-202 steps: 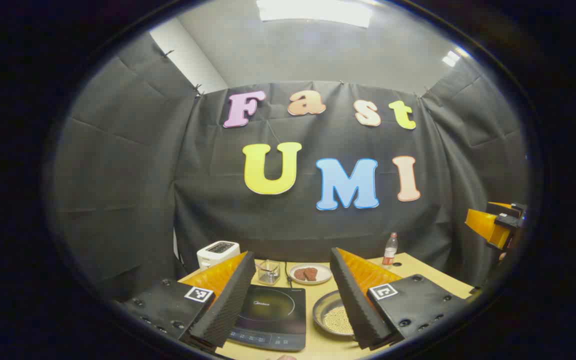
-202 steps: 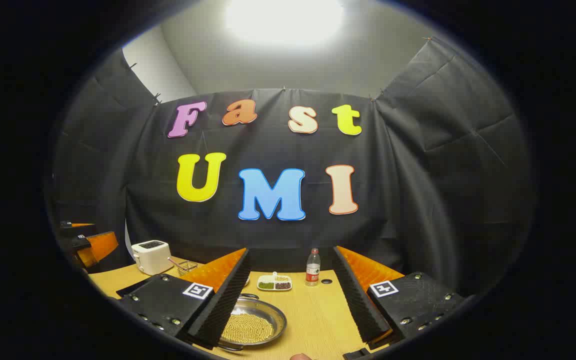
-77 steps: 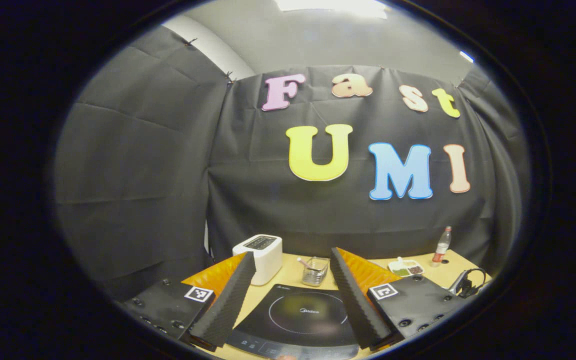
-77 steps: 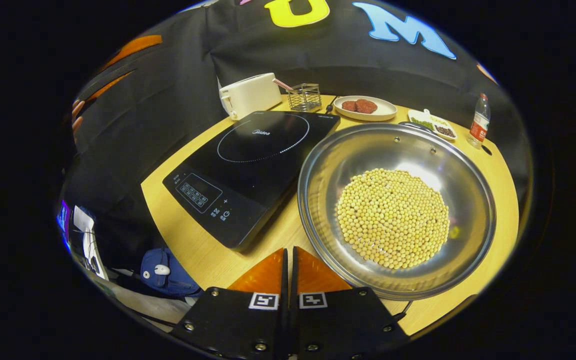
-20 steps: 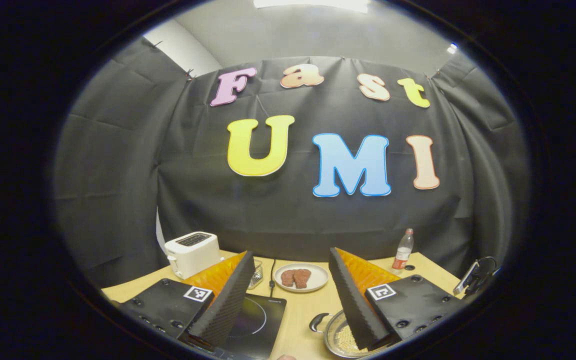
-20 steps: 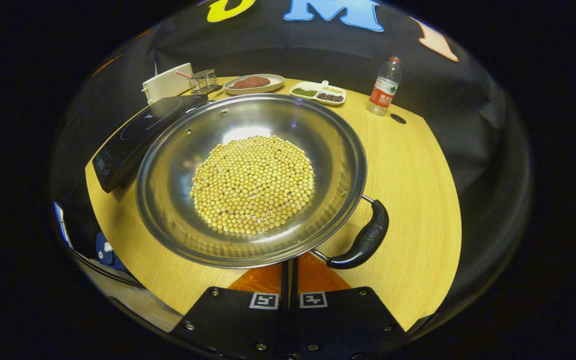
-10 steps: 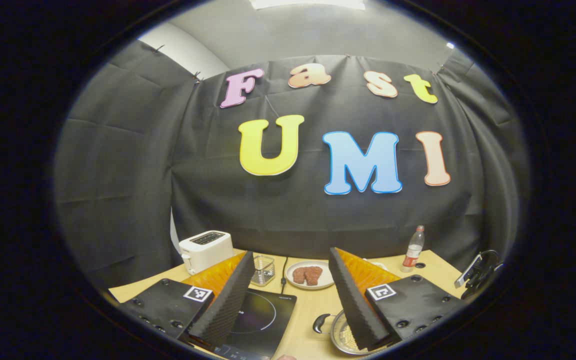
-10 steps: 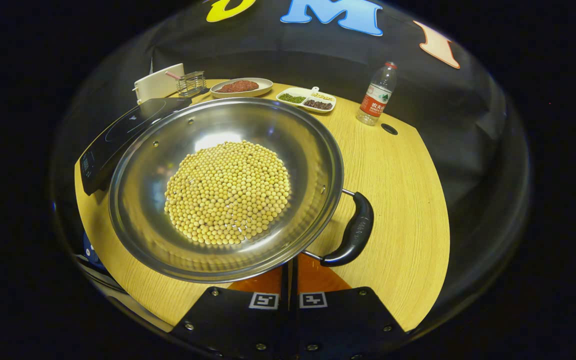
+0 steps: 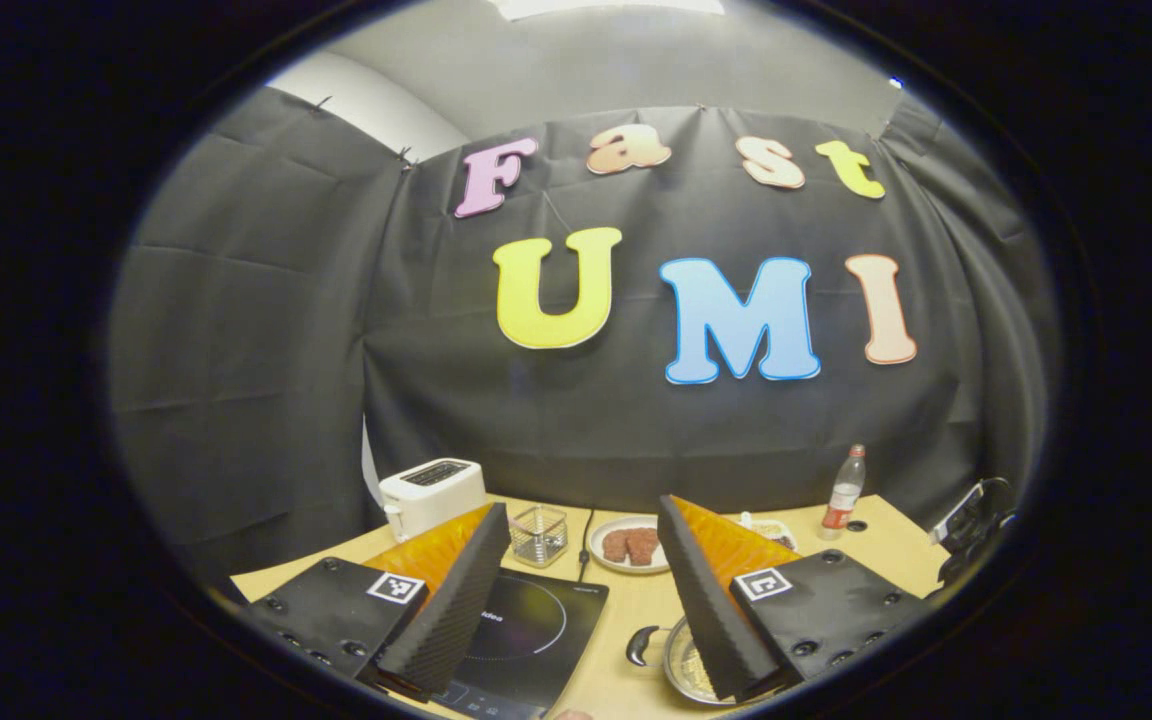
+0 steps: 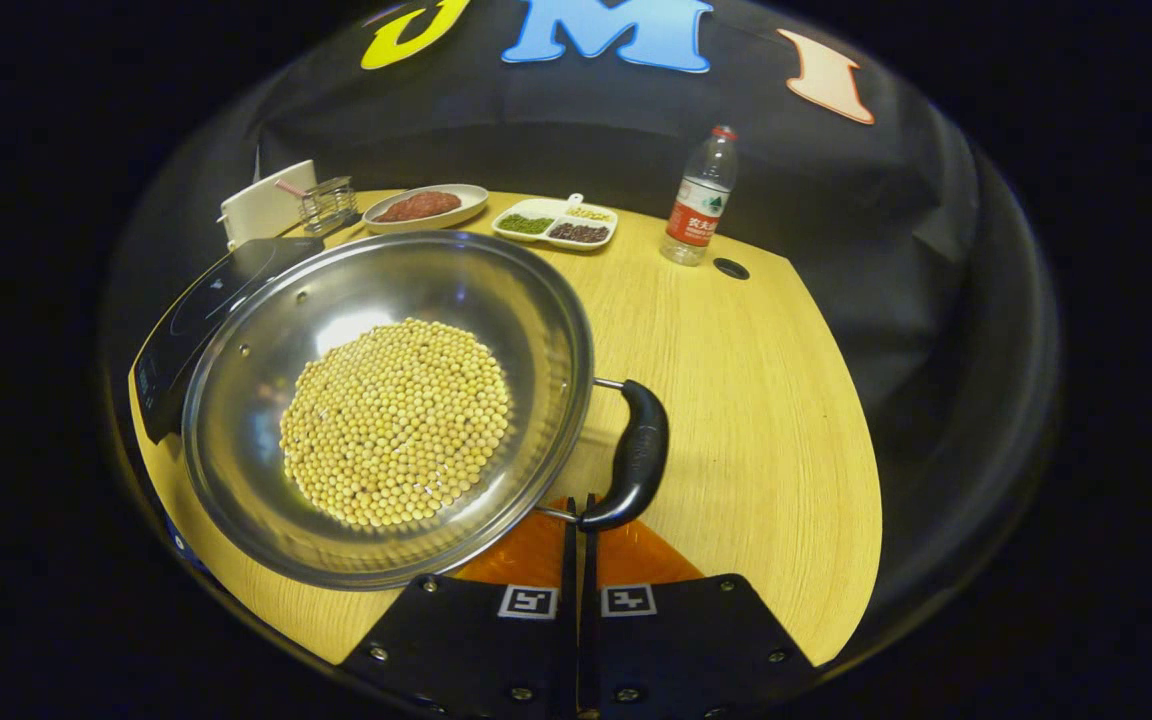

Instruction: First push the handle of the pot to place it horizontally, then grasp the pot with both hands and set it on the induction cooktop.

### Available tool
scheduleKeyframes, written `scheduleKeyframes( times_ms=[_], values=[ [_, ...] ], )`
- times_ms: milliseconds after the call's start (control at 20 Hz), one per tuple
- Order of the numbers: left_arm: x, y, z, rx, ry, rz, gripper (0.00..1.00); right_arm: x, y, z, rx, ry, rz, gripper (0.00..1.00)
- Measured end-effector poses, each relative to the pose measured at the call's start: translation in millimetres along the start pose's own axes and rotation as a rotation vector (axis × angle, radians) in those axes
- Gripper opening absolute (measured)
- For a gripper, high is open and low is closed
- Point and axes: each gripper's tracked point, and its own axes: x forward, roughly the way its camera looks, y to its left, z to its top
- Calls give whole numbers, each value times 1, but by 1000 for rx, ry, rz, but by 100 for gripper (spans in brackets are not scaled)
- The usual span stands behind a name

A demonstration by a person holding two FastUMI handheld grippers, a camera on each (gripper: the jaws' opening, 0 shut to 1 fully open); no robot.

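two pairs of fingers, one handle to push

my right fingers (image 10: 577, 520), pressed together, touch the near end of the handle (image 10: 635, 455) on the pot's (image 10: 386, 405) right; left fingers (image 9: 576, 590) gape wide, pot beyond their right side.

The pot (image 10: 266, 520) is shiny silver with a black handle (image 10: 637, 455) and pale yellow beans (image 10: 396, 420). The cooktop (image 9: 526, 635) is glossy black, the table (image 10: 746, 400) light wood grain, the toaster (image 9: 433, 492) white, the bottle (image 10: 698, 200) red-labelled.
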Motion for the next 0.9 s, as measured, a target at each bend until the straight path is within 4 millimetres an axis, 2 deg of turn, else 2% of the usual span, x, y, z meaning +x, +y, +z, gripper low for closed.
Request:
scheduleKeyframes(
  times_ms=[300,400,450,500,600,650,700,750,900],
  values=[
    [1,-30,-12,19,26,-7,99,-10,-5,5,63,-56,25,5],
    [-1,-38,-15,31,31,-3,97,-17,-6,7,84,-79,45,12],
    [-1,-41,-17,35,34,0,95,-23,-7,7,92,-90,54,33],
    [-2,-44,-20,37,38,4,97,-28,-8,12,105,-123,64,42],
    [-2,-46,-26,43,48,15,95,-41,-14,24,122,-185,74,61],
    [-1,-46,-29,46,52,18,95,-43,-14,30,125,-209,83,80],
    [-1,-47,-33,48,58,20,95,-52,-11,33,130,-228,110,87],
    [1,-49,-36,46,65,16,96,-52,-6,36,134,-240,129,99],
    [9,-54,-52,44,100,-16,97,-55,-4,46,123,-266,131,100]
  ],
)
